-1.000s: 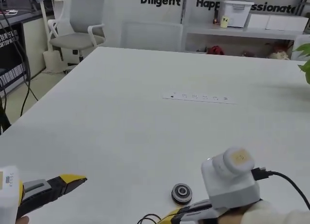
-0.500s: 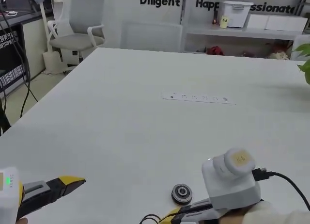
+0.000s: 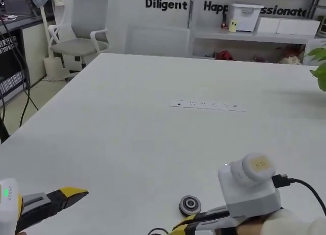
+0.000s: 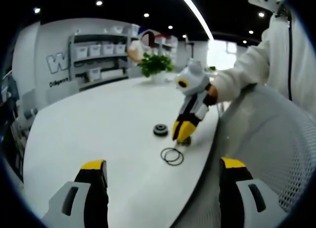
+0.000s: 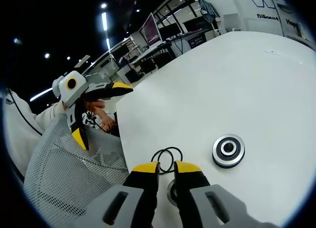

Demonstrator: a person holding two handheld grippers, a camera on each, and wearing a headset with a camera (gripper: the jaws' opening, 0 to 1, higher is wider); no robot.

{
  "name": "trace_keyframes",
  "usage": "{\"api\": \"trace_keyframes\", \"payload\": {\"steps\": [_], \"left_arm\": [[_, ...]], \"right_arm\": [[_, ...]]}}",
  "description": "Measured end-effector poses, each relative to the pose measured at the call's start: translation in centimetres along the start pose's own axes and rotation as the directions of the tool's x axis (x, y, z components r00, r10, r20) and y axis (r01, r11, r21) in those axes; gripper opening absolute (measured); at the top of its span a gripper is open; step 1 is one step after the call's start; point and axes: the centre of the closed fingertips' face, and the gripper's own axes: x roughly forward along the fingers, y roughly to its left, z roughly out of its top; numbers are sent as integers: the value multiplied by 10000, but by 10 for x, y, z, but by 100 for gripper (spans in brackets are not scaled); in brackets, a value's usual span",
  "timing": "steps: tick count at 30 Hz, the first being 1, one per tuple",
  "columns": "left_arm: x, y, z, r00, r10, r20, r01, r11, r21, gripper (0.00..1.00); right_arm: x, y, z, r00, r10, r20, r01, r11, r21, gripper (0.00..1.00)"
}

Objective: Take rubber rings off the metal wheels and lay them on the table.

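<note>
A metal wheel (image 3: pixel 190 205) with a dark rim lies flat on the white table (image 3: pixel 153 133), near its front edge; it is also in the right gripper view (image 5: pixel 228 150) and the left gripper view (image 4: pixel 160 130). Two thin black rubber rings (image 5: pixel 167 155) lie overlapped on the table just in front of my right gripper (image 5: pixel 166 168). Its jaws stand close together, with a round grey wheel (image 5: pixel 171 189) partly hidden between them. In the head view this gripper (image 3: pixel 175 229) is just left of the wheel. My left gripper (image 4: pixel 163 166) hovers wide open at the table's left, holding nothing.
A white power strip (image 3: pixel 206 105) lies across the middle of the table. An office chair (image 3: pixel 81 31) and shelves stand beyond the far edge, a plant (image 3: pixel 320 62) at the right. A mesh chair back (image 4: pixel 266 154) is close to the table's front edge.
The whole picture has slid a little as the head camera moved. The grippers, the wheel and the rings keep their places relative to each other.
</note>
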Motion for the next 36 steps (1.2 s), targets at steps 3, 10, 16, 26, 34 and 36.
{"api": "trace_keyframes", "payload": {"steps": [3, 10, 16, 26, 34, 36], "left_arm": [[0, -1, 3, 10000, -23, 88, 22, 10000, 18, 95], [0, -3, 4, 10000, -51, 68, 50, 9999, 98, 95], [-2, -3, 5, 10000, 10, 54, -10, 9999, 110, 95], [-1, -5, 8, 10000, -93, 11, 93, 9997, 242, 95], [0, -3, 12, 9999, -153, -59, 155, 9992, 356, 94], [0, -2, 16, 9998, -172, 24, 171, 9993, 345, 93]], "right_arm": [[-5, -1, -4, 9999, -77, -116, 76, 9999, -89, 12], [-21, -2, -4, 9998, -175, -130, 171, 9993, -328, 13], [-37, -9, -7, 9989, -436, -143, 427, 9974, -574, 15], [-63, -17, -11, 9968, -792, -123, 777, 9928, -909, 17], [-82, -28, -2, 9932, -1130, 294, 1155, 9878, -1046, 18], [-85, -29, -1, 9925, -1166, 357, 1197, 9875, -1029, 19]]}}
